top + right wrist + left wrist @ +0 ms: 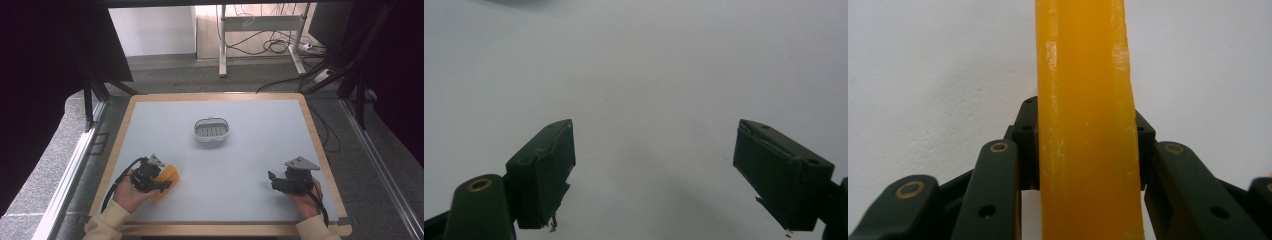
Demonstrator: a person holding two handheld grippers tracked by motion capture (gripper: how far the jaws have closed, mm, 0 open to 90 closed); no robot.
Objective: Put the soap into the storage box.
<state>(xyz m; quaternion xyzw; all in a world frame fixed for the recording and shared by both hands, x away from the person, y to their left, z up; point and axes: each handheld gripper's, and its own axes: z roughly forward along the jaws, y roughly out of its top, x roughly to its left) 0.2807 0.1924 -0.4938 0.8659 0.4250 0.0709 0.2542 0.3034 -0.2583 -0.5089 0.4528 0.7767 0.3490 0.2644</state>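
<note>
Clamping the translucent orange bar of soap (pixel 1087 125) between its two black jaws, the left gripper (pixel 161 184) sits at the near left of the pale grey bench (pixel 250 165), with the soap touching or just above the surface. In the left gripper view the bar runs straight out from the jaws along the gripper's own line, its narrow faces pressed by the pads, its long axis pointing away from the hand. From the high view that free end aims forward and to the right. The small white oval soap dish with a slotted floor (pixel 211 129) lies well apart, up the bench and to the right of the held bar; the left hand is the nearer one to it. The right gripper (pixel 274 181) rests at the near right, jaws spread wide with nothing between them.
</note>
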